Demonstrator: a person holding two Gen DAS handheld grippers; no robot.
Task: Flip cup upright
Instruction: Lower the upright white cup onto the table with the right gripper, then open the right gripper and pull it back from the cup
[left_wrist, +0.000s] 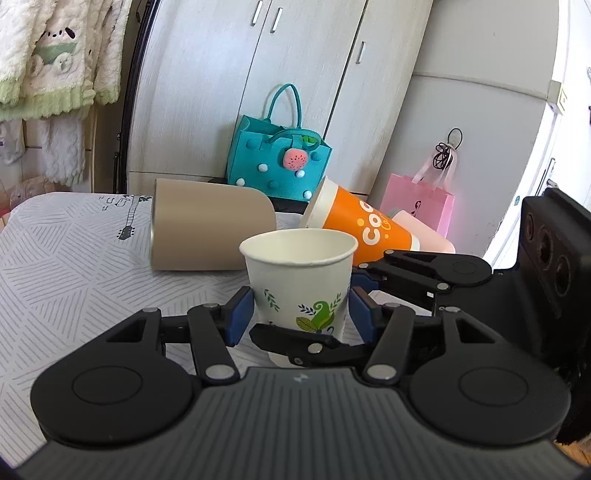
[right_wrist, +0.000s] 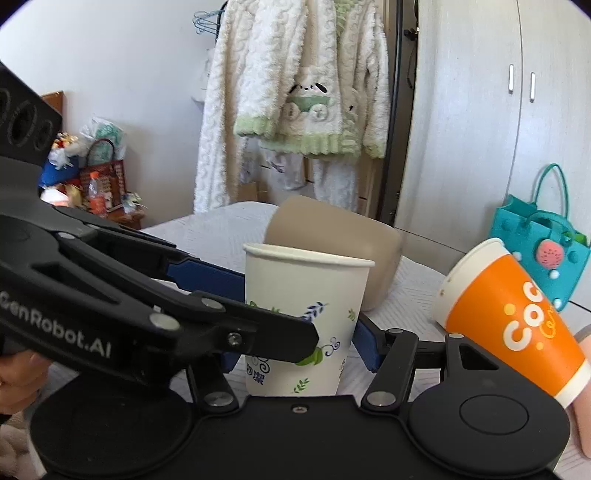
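A white paper cup with leaf prints (left_wrist: 301, 280) stands upright on the table, mouth up; it also shows in the right wrist view (right_wrist: 303, 314). My left gripper (left_wrist: 301, 317) has its blue pads on both sides of the cup's lower body, close to or touching it. My right gripper (right_wrist: 299, 347) also brackets the cup low down; it shows in the left wrist view (left_wrist: 369, 295), coming in from the right. An orange cup (left_wrist: 364, 225) lies tilted on its side behind, also seen in the right wrist view (right_wrist: 517, 325). A tan cup (left_wrist: 210, 225) lies on its side.
The table has a grey-patterned white cloth (left_wrist: 66, 266). A pink cup (left_wrist: 424, 230) lies behind the orange one. A teal felt bag (left_wrist: 277, 162) and pink gift bag (left_wrist: 421, 201) stand beyond the table, by the wardrobe. Fleece clothes (right_wrist: 303, 110) hang at the left.
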